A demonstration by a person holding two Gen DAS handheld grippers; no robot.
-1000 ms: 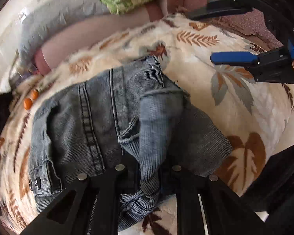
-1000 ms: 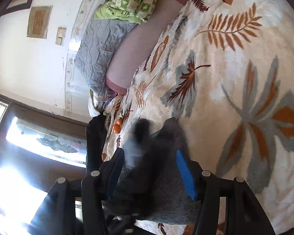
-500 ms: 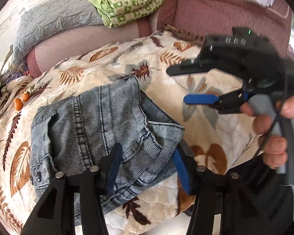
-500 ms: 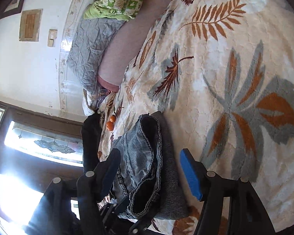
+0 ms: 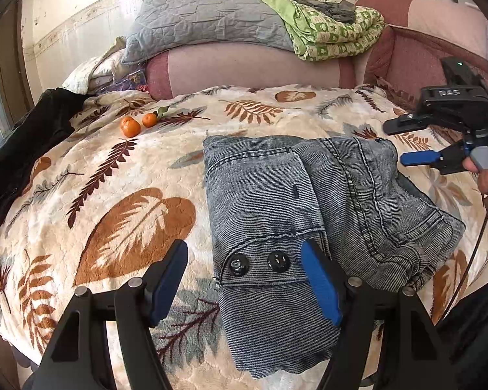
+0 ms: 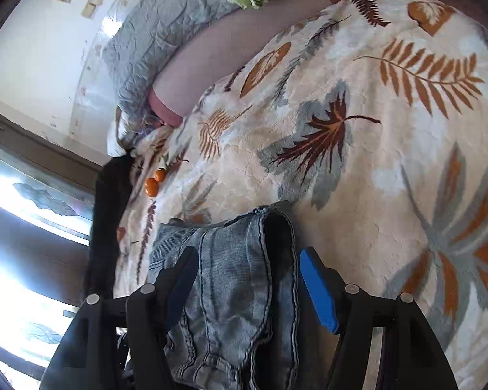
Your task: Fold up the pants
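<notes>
The grey-blue denim pants (image 5: 309, 201) lie folded in a thick bundle on the leaf-patterned blanket (image 5: 120, 214). My left gripper (image 5: 244, 279) hovers over their near corner with the two black buttons (image 5: 257, 263). Its jaws are opening, and the blue pads (image 5: 318, 282) stand clear of the cloth. My right gripper (image 5: 403, 141), held by a hand, hangs open at the bundle's far right edge. In the right wrist view the pants (image 6: 237, 279) lie below and between the spread fingers of the right gripper (image 6: 247, 286), with no pad pressing on them.
Two oranges (image 5: 130, 126) sit on the blanket at the far left. A black garment (image 5: 22, 149) drapes over the bed's left edge. A pink bolster (image 5: 250, 65) carries a grey quilted pillow (image 5: 211, 19) and a green blanket (image 5: 335, 29) at the back. A bright window (image 6: 22, 292) is at left.
My left gripper was shut on a fold of denim; it has let go, opened wide and pulled back. The right gripper also drew back from the pants, which now lie folded on the blanket.
</notes>
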